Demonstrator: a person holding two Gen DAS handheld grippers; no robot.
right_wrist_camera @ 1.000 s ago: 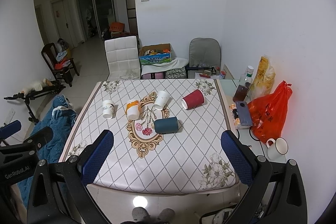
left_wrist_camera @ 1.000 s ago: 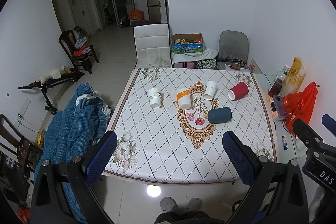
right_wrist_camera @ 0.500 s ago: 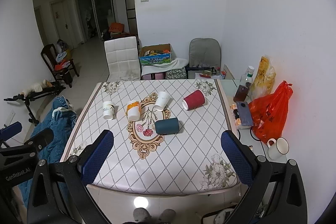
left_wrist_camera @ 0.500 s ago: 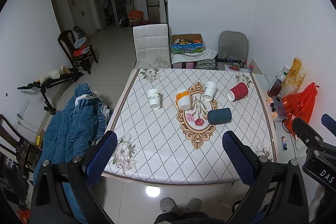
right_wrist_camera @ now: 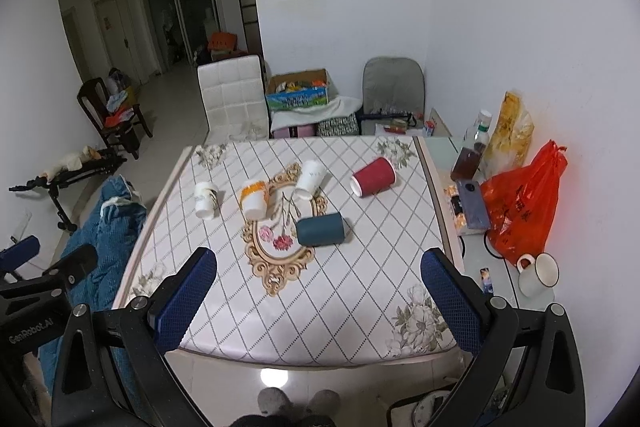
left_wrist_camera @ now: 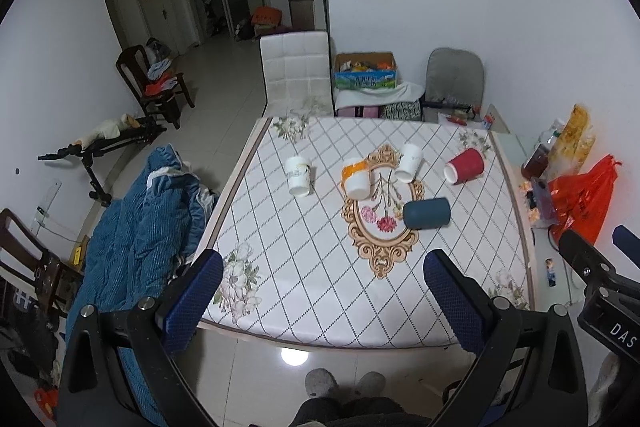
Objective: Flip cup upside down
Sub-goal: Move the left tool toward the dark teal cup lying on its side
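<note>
On table (left_wrist_camera: 304,291), teal cup (left_wrist_camera: 426,213) sideways, lengthwise left-right

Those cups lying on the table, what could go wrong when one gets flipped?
1. The cups lie on their sides, so a nudge could roll one; the red cup is nearest the table edge.
2. The orange cup and white cup lie close together; grabbing one may bump the other.

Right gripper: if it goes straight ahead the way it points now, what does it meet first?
Probably the table itself, near the dark teal cup lying on its side. The right gripper is open and empty; depth is hard to judge.
</note>
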